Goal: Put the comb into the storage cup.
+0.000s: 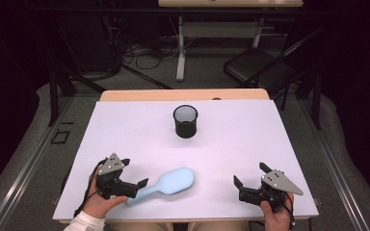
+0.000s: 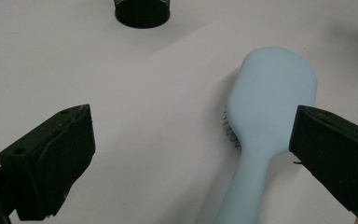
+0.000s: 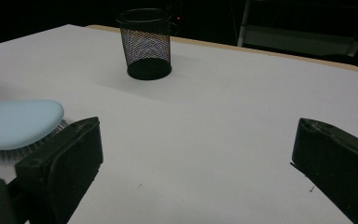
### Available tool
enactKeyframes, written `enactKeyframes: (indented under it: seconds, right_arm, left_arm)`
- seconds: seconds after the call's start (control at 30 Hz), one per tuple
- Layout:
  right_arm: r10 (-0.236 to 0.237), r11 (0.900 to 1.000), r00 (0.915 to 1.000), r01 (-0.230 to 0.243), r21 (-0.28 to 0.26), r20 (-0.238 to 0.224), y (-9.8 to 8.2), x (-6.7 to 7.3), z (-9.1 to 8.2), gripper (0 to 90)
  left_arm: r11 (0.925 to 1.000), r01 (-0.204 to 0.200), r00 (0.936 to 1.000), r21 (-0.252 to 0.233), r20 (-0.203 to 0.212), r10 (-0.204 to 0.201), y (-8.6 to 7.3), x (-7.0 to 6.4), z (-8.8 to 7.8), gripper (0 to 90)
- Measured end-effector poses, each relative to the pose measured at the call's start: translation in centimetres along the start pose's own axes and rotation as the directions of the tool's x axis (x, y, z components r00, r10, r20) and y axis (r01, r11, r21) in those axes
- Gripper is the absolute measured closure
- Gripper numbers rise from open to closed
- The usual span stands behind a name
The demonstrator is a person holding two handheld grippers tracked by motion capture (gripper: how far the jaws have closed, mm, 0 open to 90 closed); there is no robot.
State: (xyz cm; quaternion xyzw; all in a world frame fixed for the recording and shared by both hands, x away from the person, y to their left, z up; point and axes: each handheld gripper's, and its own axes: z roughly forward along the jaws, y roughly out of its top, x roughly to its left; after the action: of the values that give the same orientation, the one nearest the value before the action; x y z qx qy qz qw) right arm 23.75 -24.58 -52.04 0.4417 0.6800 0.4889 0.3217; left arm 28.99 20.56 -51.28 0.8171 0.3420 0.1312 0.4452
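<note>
Left claw point(image 1: 134, 179) stood apart beside the hairbrush point(image 1: 169, 183) handle, brush head pointing rightward; right claw point(image 1: 248, 179), also apart, sat farther.

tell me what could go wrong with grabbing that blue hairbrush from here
1. The left gripper is open, but in the left gripper view the hairbrush handle lies by one jaw rather than centred, so closing now might pinch its edge or push it aside.
2. The brush lies bristles down on the smooth white table, so a nudge could slide or roll it.
3. The mesh cup looks light; a long brush dropped in might tip it.
</note>
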Motion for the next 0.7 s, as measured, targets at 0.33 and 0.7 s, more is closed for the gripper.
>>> enactKeyframes:
  seconds: [0.33,0.7]
  right_arm:
    - [-0.001,1.000,1.0000,0.001,0.003,-0.001,0.0,0.0,0.0,1.4]
    - [-0.005,1.000,1.0000,0.005,0.003,-0.003,0.0,0.0,0.1,1.4]
  left_arm:
    - [0.9989,-0.038,0.9992,0.029,0.007,0.038,0.7,-0.4,0.0,0.6]
    - [0.9950,-0.058,0.9983,0.081,0.007,0.058,1.3,-0.5,-0.1,0.6]
